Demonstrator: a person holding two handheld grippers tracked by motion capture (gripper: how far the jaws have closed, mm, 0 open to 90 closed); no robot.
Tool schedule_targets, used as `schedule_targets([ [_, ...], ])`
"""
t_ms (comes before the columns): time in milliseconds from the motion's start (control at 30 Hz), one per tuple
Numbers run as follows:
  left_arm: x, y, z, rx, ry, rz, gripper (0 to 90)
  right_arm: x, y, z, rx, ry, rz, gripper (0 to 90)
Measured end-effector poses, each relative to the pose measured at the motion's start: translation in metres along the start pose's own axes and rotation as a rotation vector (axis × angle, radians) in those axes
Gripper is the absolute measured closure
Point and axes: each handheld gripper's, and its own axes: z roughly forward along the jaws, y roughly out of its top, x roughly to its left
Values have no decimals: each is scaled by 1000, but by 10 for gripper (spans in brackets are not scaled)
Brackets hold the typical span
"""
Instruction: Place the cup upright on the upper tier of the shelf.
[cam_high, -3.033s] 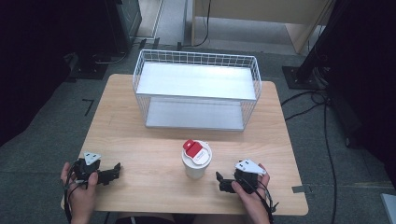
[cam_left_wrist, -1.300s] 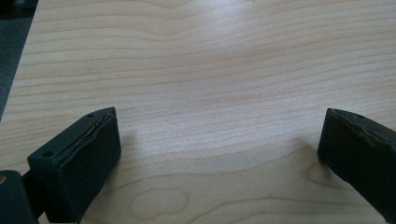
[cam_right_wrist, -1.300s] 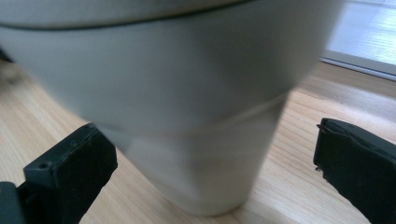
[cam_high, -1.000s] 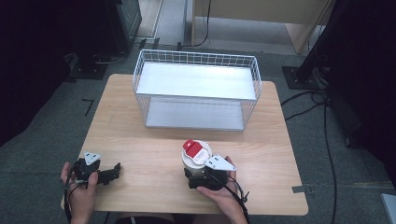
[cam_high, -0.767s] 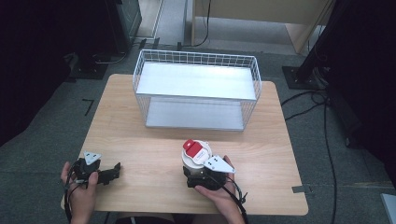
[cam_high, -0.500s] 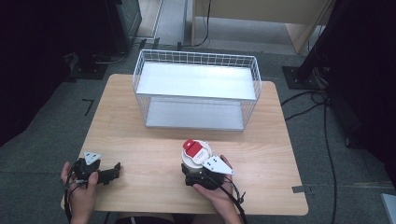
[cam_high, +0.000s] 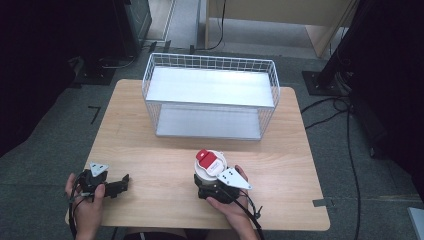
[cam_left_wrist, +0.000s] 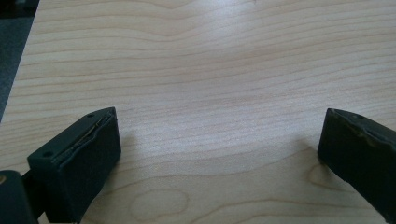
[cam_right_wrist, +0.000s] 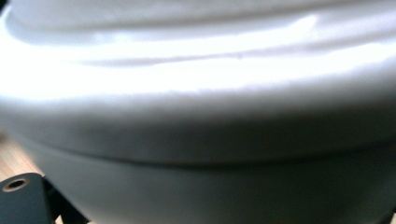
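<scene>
Pale wood table (cam_high: 165, 160) – grey carpet; left claw (cam_high: 119, 185) agape, right claw (cam_high: 206, 186) around white tub (cam_high: 210, 167) – grip unclear.

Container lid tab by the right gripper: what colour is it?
Red, on a white container; the high view shows it best.

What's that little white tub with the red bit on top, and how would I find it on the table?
Start at the wooden table and find the big white wire basket at its far side. Just in front of that basket, toward the person, stands a small round white container with the right gripper pressed up against its near side. Its red tab on the lid sets it apart.
</scene>
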Motion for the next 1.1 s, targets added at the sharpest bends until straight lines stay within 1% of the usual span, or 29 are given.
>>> schedule_targets([
  [133, 0, 0, 0, 0, 0, -1, 0, 2, 1, 0, 4, -16, -9, 77],
  [200, 0, 0, 0, 0, 0, -1, 0, 2, 2, -1, 1, -13, -7, 79],
  [267, 0, 0, 0, 0, 0, -1, 0, 4, 2, -2, -19, -14, -4, 80],
  [300, 0, 0, 0, 0, 0, -1, 0, 4, 5, -3, -39, -20, 3, 81],
  [400, 0, 0, 0, 0, 0, -1, 0, 4, 9, -4, -54, -22, 16, 81],
  [433, 0, 0, 0, 0, 0, -2, 0, 3, 11, -5, -59, -24, 19, 81],
  [567, 0, 0, 0, 0, 0, -2, 0, 4, 22, -7, -80, -32, 3, 82],
  [633, 0, 0, 0, 0, 0, -1, 0, 5, 28, -8, -95, -30, -2, 82],
  [667, 0, 0, 0, -1, 0, -2, 0, 6, 34, -8, -107, -27, -5, 82],
  [700, 0, 0, 0, -2, 0, -3, 0, 6, 34, -8, -107, -27, -5, 82],
  [767, 0, 0, 0, -1, 0, -2, 0, 8, 40, -8, -119, -27, -8, 82],
  [833, 0, 0, 0, -1, 1, -2, 0, 9, 50, -9, -137, -26, -24, 82],
  [867, 0, 0, 0, -2, 1, -2, 0, 9, 50, -9, -137, -26, -24, 82],
  [900, 0, 0, 0, -1, 1, -2, 0, 10, 56, -9, -150, -29, -27, 82],
  [933, 0, 0, 0, -1, 1, -2, 0, 10, 56, -9, -150, -29, -27, 82],
  [967, 0, 0, 0, -1, 1, -2, 0, 11, 63, -9, -160, -31, -27, 82],
  [1033, 0, 0, 0, -1, 1, -1, 0, 11, 68, -9, -173, -32, -25, 82],
  [1067, 0, 0, 0, -1, 1, -1, 0, 11, 68, -9, -173, -32, -25, 82],
  [1100, 0, 0, 0, -1, 1, -1, 0, 10, 74, -9, -183, -35, -28, 82],
])
